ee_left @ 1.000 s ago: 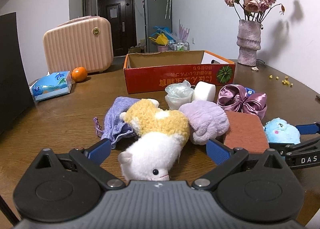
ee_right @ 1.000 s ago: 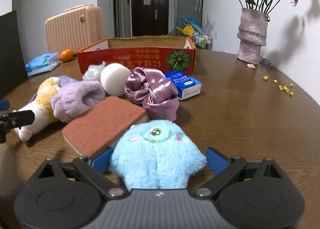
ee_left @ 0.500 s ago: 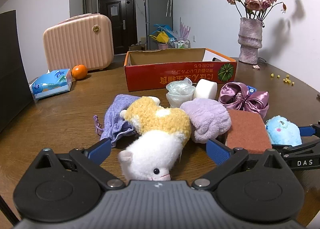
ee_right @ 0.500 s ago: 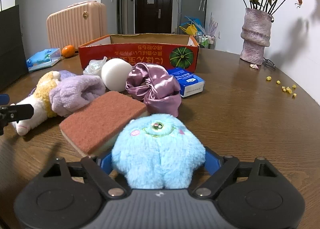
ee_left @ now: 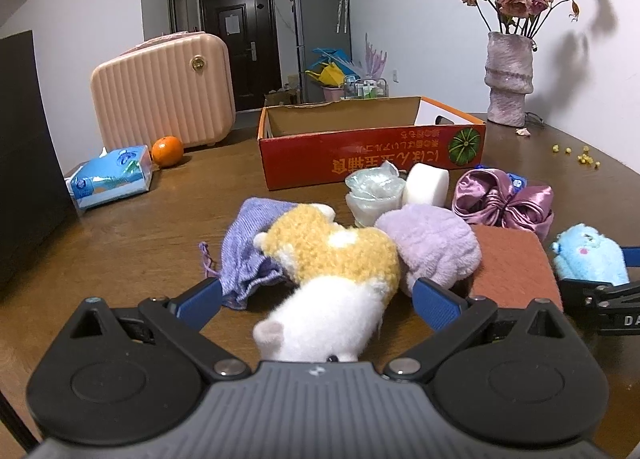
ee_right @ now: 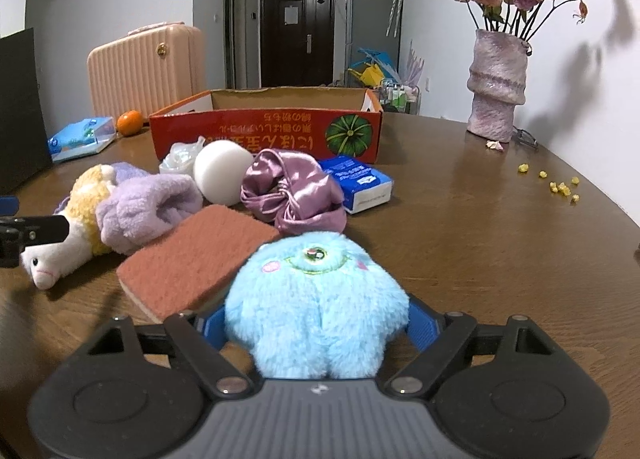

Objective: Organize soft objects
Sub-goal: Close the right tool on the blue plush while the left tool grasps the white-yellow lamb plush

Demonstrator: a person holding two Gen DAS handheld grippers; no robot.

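Soft toys are what I'm sorting here — the blue plush ball [ee_right: 316, 299] sits right in my right gripper [ee_right: 316, 323], face tipped up and away from the camera toward the cardboard box [ee_right: 266, 127]. It's round, so no real long axis. The blue pads are pressed into its fur on both sides, so I'd call that clamped on it.

My left gripper [ee_left: 318, 299] is spread wide with the white-and-yellow plush animal [ee_left: 328, 279] lying between the fingers, pads [ee_left: 434, 301] not touching it. Its long axis runs front to back: white head toward my camera, yellow body pointing off at the box. It lies partly on a lavender drawstring pouch [ee_left: 244, 251], with a fuzzy purple thing [ee_left: 430, 249] against its right side.

Everything rests on the wooden table [ee_right: 480, 227], the brown sponge [ee_right: 196, 255] just left of the blue ball. The box stands open at the back — I can only see bare inner walls, can't tell what's on its floor. A pink vase [ee_right: 498, 83] holds dried roses.
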